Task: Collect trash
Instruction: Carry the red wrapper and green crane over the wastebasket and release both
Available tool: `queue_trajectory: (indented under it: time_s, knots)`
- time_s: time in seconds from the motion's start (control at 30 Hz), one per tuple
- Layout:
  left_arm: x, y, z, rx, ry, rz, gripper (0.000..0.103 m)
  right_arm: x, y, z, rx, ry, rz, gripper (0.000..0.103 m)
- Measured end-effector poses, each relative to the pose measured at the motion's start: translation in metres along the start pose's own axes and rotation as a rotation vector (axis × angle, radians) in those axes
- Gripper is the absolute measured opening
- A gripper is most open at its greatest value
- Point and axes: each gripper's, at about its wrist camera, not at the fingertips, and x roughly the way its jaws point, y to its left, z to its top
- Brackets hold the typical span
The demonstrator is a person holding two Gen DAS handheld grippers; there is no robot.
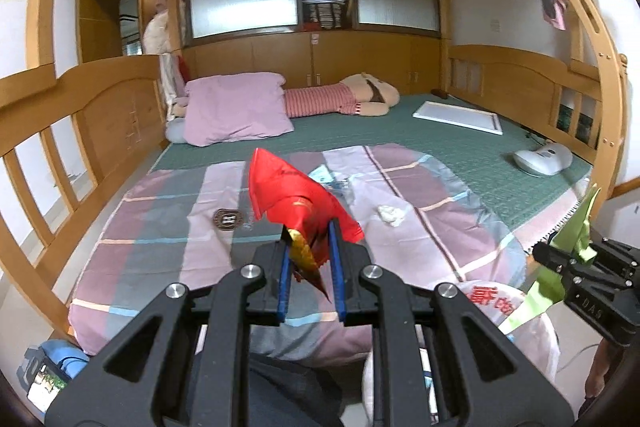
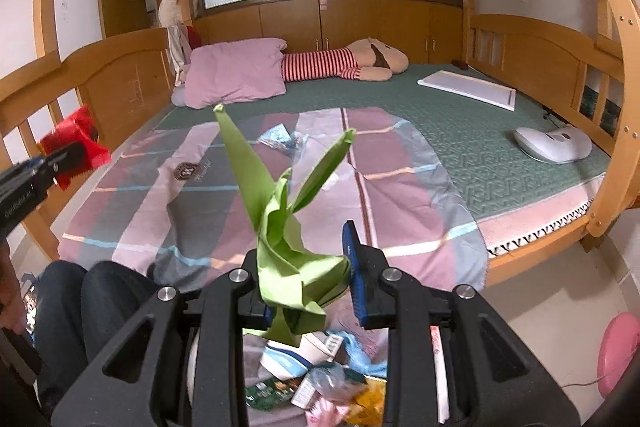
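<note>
**Two Wrappers Held Over the Trash Bag**

Left gripper (image 1: 310, 247) is pinching a red wrapper (image 1: 296, 199), jaws nearly together. Right gripper (image 2: 310, 267) is clamping crumpled green paper (image 2: 280, 223), jaws part-way apart around it. Both are hanging off the near edge of the bed (image 2: 520, 247), above the trash bag (image 2: 320, 379). Advice: centre each piece over the bag's mouth before letting go, since light scraps drift. A white tissue (image 1: 392, 214) and blue-clear plastic (image 2: 282, 139) are lying mid-quilt, awaiting collection.

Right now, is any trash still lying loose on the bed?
Yes. A crumpled white tissue and a bluish clear wrapper still lie on the plaid sheet. Otherwise each claw holds one piece: left the red wrapper, right the green paper.
</note>
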Motion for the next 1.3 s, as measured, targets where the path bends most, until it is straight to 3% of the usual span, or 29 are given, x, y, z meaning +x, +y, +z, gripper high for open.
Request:
queue_trajectory:
  time_s: [0.27, 0.4, 0.47, 0.5, 0.57, 0.7, 0.8, 0.93, 1.07, 1.13, 1.17, 1.2, 1.3]
  knots:
    - [0.008, -0.026, -0.012, 0.036, 0.049, -0.068, 0.017, 0.007, -0.014, -0.025, 0.020, 0.085, 0.007, 0.029]
    - [0.014, -0.032, -0.017, 0.043, 0.082, -0.108, 0.017, 0.030, -0.020, -0.042, 0.065, 0.205, 0.074, 0.029]
    - [0.017, -0.035, -0.019, 0.049, 0.094, -0.126, 0.017, 0.045, -0.021, -0.058, 0.065, 0.285, 0.057, 0.030]
    - [0.019, -0.036, -0.021, 0.051, 0.103, -0.138, 0.017, 0.049, -0.022, -0.062, 0.066, 0.301, 0.050, 0.031]
    - [0.022, -0.040, -0.023, 0.051, 0.125, -0.160, 0.017, 0.053, -0.028, -0.072, 0.103, 0.332, 0.046, 0.049]
    - [0.036, -0.046, -0.031, 0.043, 0.201, -0.253, 0.017, 0.040, -0.045, -0.066, 0.181, 0.281, 0.049, 0.052]
    - [0.047, -0.061, -0.042, 0.086, 0.257, -0.303, 0.018, 0.023, -0.061, -0.058, 0.232, 0.206, 0.014, 0.060]
    - [0.058, -0.084, -0.058, 0.139, 0.319, -0.369, 0.022, 0.009, -0.079, -0.053, 0.285, 0.147, -0.021, 0.061]
    - [0.066, -0.104, -0.070, 0.187, 0.352, -0.422, 0.039, 0.011, -0.092, -0.050, 0.315, 0.143, -0.047, 0.061]
    - [0.069, -0.111, -0.075, 0.209, 0.354, -0.435, 0.055, 0.014, -0.096, -0.049, 0.328, 0.148, -0.060, 0.061]
    - [0.070, -0.112, -0.076, 0.218, 0.353, -0.437, 0.071, 0.018, -0.098, -0.048, 0.336, 0.152, -0.063, 0.061]
    - [0.071, -0.113, -0.077, 0.223, 0.349, -0.440, 0.079, 0.021, -0.099, -0.047, 0.345, 0.158, -0.065, 0.061]
    - [0.081, -0.110, -0.080, 0.219, 0.347, -0.454, 0.088, 0.035, -0.104, -0.044, 0.365, 0.183, -0.067, 0.061]
